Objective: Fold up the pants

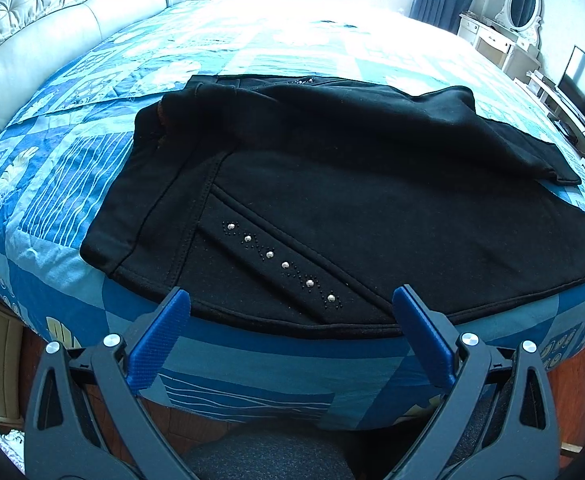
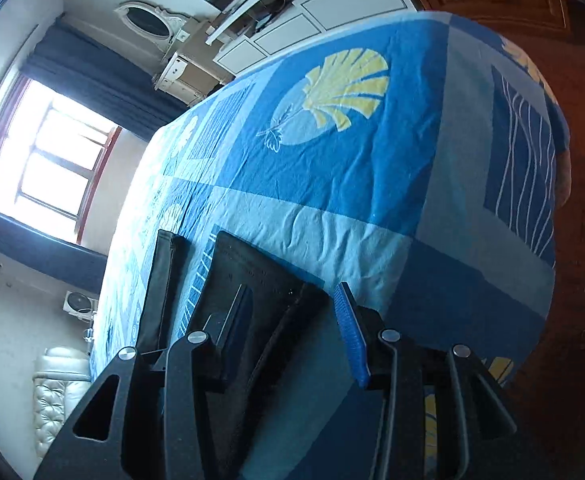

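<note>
Black pants (image 1: 332, 184) spread across a blue patterned bedspread (image 1: 72, 184), waistband toward the headboard (image 1: 52, 20), one leg folded back over the top. Stud-trimmed pocket (image 1: 280, 264) close to the near edge. Left gripper (image 1: 292, 304) spread wide, hovering at the hem, holding nothing. Right gripper (image 2: 292, 304) tilted sideways, jaws apart, with a pant-leg end (image 2: 252, 276) lying between the 2 fingers; contact hard to tell. Dressing table with oval mirror (image 1: 522, 4) beyond.
</note>
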Motion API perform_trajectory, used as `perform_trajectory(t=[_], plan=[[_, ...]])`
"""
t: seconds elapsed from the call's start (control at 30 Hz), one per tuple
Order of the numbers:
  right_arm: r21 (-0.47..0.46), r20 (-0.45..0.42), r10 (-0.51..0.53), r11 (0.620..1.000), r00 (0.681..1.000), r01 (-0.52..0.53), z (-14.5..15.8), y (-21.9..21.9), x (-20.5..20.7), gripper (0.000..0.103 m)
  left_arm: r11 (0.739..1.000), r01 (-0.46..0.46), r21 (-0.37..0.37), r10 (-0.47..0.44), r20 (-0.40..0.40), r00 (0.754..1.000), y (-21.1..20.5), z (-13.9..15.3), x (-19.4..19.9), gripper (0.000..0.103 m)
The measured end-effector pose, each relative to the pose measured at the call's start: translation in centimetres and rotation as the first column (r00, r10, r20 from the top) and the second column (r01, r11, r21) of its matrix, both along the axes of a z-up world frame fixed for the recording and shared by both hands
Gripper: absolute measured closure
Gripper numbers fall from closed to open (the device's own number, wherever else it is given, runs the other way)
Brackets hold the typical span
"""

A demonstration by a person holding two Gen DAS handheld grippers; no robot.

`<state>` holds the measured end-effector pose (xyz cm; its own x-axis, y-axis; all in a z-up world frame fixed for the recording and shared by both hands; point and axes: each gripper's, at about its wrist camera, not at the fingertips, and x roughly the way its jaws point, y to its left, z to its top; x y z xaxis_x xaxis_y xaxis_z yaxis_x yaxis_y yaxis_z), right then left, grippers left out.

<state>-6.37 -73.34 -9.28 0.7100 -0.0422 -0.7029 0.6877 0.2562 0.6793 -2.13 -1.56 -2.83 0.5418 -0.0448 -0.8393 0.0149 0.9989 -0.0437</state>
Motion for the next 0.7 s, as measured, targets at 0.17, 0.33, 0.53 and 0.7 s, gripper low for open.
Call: perform_trajectory(t=[0.17, 0.33, 0.53, 0.7], plan=[[0.031, 0.054, -0.022, 0.999, 0.998, 0.021, -0.9, 0.3, 0.0, 0.064, 1.000, -0.011, -0.012, 0.010, -0.015, 1.000, 0.4, -0.3, 0.1, 0.002], [-0.123, -0.008, 0.035, 0.992, 0.999, -0.036, 0.7, 0.2, 0.5, 0.091, 1.000, -0.002, 0.003, 0.002, 0.008, 1.000, 0.4, -0.2, 0.0, 0.002], [-0.079, 0.003, 0.032, 0.996, 0.999, -0.031, -1.5, -0.8, -0.5, 0.092, 1.000, 0.011, -0.026, -0.011, -0.011, 1.000, 0.7, -0.7, 0.2, 0.002], [-0.173, -0.068, -0.102, 0.981, 0.992, 0.089, 1.0, -0.2, -2.3, 0.077, 0.999, 0.032, -0.014, -0.032, 0.002, 0.999, 1.2, -0.1, 0.6, 0.002]])
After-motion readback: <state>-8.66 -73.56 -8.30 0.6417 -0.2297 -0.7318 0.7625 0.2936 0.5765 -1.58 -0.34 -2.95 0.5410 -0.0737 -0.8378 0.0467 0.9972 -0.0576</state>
